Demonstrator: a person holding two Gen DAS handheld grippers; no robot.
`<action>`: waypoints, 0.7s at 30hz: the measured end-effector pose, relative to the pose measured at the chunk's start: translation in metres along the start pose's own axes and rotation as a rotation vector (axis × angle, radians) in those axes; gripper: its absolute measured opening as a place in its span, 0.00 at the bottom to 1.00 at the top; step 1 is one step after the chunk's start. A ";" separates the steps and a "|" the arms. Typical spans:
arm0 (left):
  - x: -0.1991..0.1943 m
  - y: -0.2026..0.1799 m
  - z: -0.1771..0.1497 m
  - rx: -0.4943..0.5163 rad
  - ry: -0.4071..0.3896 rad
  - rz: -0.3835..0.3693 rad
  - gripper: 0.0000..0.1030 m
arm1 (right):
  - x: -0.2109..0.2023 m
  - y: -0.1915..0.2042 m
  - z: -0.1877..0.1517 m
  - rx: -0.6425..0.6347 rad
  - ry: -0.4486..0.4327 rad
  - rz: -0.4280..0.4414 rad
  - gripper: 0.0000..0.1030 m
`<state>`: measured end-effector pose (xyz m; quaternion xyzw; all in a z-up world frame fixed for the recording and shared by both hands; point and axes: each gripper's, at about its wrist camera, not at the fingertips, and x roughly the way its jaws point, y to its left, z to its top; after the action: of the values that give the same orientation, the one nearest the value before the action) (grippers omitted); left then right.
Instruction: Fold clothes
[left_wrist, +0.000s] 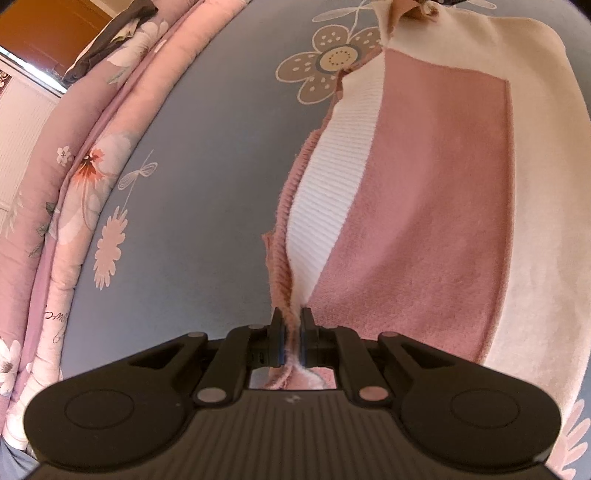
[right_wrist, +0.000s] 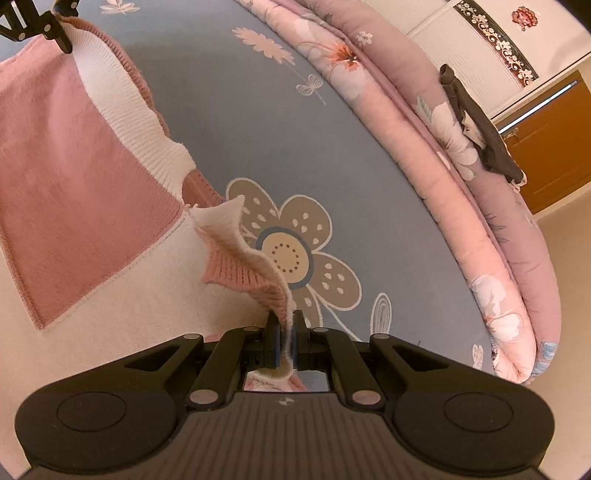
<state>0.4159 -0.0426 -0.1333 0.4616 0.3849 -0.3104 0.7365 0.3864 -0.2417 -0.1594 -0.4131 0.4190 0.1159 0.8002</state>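
Both grippers pinch the ribbed hem of a pink and cream sweater (left_wrist: 436, 177). Left gripper (left_wrist: 292, 334) has its jaws closed on the pink ribbing, and right gripper (right_wrist: 285, 338) is clamped on a cream-edged fold of the same hem. That sweater lies spread on a blue flowered bed sheet (left_wrist: 207, 155), beside a rolled pink quilt (right_wrist: 458, 206) along the sheet's edge.

Only a faint cursive scrawl on the pink quilt (left_wrist: 55, 321), too blurred to read.
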 end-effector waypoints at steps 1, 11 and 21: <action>0.001 0.000 0.000 0.003 0.001 -0.001 0.07 | 0.002 0.001 0.000 0.001 0.003 0.002 0.07; 0.015 -0.002 -0.001 -0.007 0.009 -0.019 0.08 | 0.021 0.008 0.000 -0.005 0.029 0.022 0.07; 0.021 0.006 -0.002 -0.039 0.008 -0.009 0.15 | 0.034 0.012 0.001 -0.015 0.051 0.031 0.11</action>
<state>0.4313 -0.0405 -0.1490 0.4468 0.3957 -0.3043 0.7424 0.4020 -0.2386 -0.1913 -0.4154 0.4447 0.1209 0.7843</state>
